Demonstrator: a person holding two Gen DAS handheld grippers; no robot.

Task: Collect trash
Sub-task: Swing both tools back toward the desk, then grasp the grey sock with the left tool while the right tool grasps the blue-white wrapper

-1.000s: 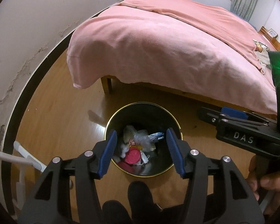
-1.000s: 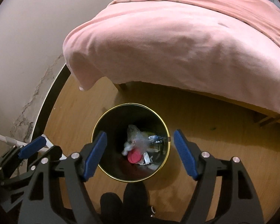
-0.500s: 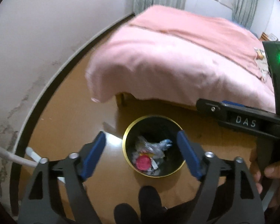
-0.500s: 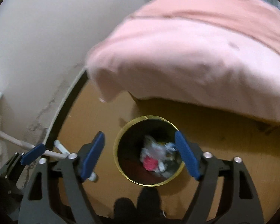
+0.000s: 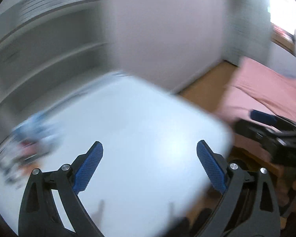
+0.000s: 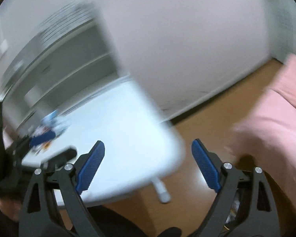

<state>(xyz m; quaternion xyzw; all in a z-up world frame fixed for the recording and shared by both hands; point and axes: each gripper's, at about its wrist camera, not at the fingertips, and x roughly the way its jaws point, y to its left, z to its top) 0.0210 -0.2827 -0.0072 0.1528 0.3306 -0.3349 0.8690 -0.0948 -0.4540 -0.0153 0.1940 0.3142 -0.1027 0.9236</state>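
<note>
Between pickups: both tools empty, left tool (image 5: 150,164) and right tool (image 6: 148,163) jaws opening wide over the white bench (image 5: 148,122), trash pile (image 5: 31,138) blurred at the bench's far-left edge, so next move, I'd guess, is reaching there.

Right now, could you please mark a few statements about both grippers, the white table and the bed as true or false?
1. The left gripper holds a piece of trash. False: nothing is between its opening jaws.
2. The white table is beneath the left gripper. True.
3. The bed has a green cover. False: it is pink.
4. Blurred items lie at the table's far left. True.
5. The right gripper is empty. True.
</note>
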